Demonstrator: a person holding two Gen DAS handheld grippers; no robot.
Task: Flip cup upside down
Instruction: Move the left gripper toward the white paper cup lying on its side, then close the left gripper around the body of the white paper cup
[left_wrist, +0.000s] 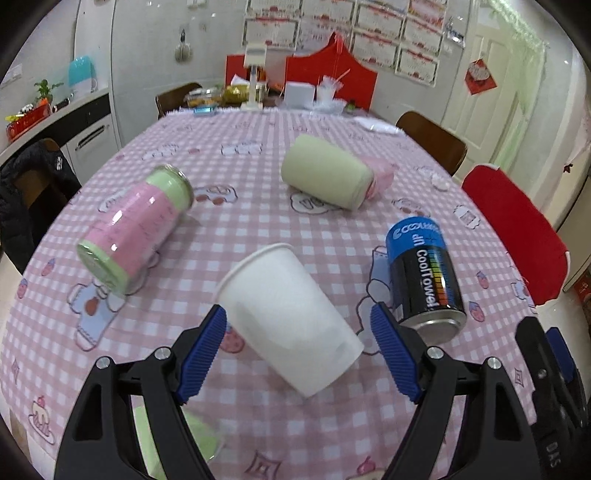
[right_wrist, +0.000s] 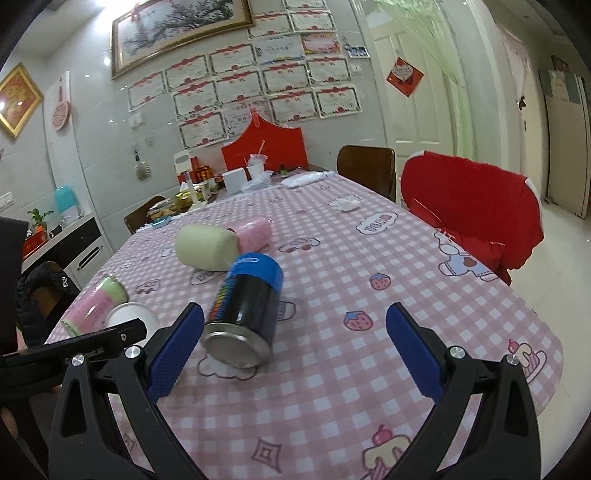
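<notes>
White paper cup (left_wrist: 288, 317) was found lying on its side on the pink checked tablecloth (left_wrist: 295, 147), rim pointing away and to the left, base nearest the left wrist camera. It was framed between the blue pads (left_wrist: 203, 354) of the left gripper (left_wrist: 299, 354); the jaws were spread wider than the cup, and no contact with either pad could be made out. In the right wrist view only the cup's rim (right_wrist: 131, 317) was visible, behind the left gripper's black body.

Just to the cup's right a blue and black can (left_wrist: 424, 280) was recorded lying on its side, metal end toward the cameras. The right gripper (right_wrist: 295, 350) was seen wide open with nothing held; the can (right_wrist: 243, 314) lay just ahead of its left pad (right_wrist: 173, 354), and contact could not be judged.

To the cup's left a pink and green canister (left_wrist: 133, 229) was noted lying tilted. Further back a pale green roll (left_wrist: 325, 173) lay against a pink roll (left_wrist: 380, 173). A red chair cover (left_wrist: 517, 229) was seen at the table's right edge.
</notes>
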